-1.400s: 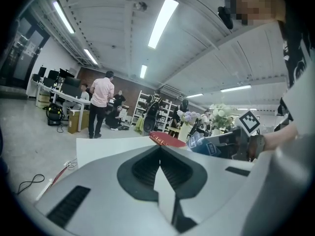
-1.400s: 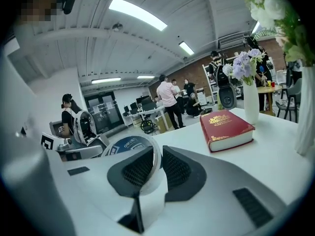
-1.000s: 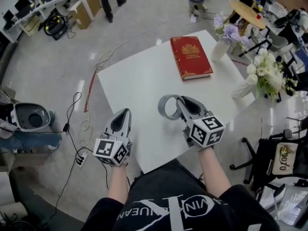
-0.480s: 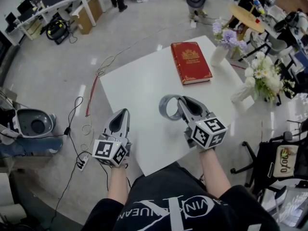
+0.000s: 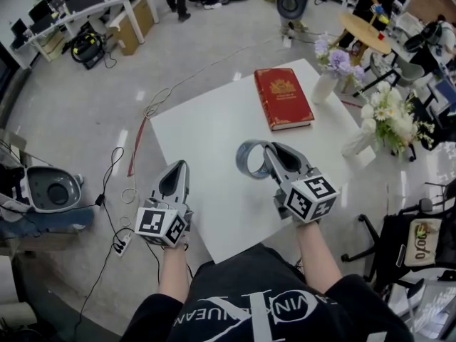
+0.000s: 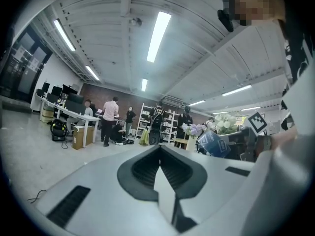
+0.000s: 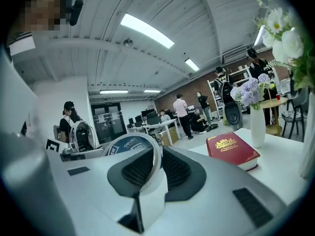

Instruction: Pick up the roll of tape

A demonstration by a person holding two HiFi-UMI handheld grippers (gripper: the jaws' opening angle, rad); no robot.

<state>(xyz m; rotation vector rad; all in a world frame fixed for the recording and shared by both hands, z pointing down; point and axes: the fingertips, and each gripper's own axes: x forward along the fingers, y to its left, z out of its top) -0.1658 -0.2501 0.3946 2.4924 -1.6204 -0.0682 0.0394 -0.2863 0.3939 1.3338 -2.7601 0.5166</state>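
Observation:
The grey roll of tape (image 5: 249, 159) hangs above the white table (image 5: 206, 123), with my right gripper (image 5: 266, 152) shut on its rim. In the right gripper view the roll (image 7: 127, 145) stands on edge between the jaws, its blue printed core facing left. My left gripper (image 5: 179, 168) hovers over the table's left front edge, shut with nothing in it. The left gripper view shows its jaws meeting in a line (image 6: 160, 152) and, off to the right, the held roll (image 6: 210, 142).
A red book (image 5: 283, 97) lies at the table's far side. A white vase of purple flowers (image 5: 330, 61) and a vase of white flowers (image 5: 387, 116) stand along the right edge. Cables (image 5: 121, 184) trail on the floor to the left. An office chair (image 5: 410, 237) stands at the right.
Both grippers have risen a little above the table. The right one still holds the roll and the left stays shut.

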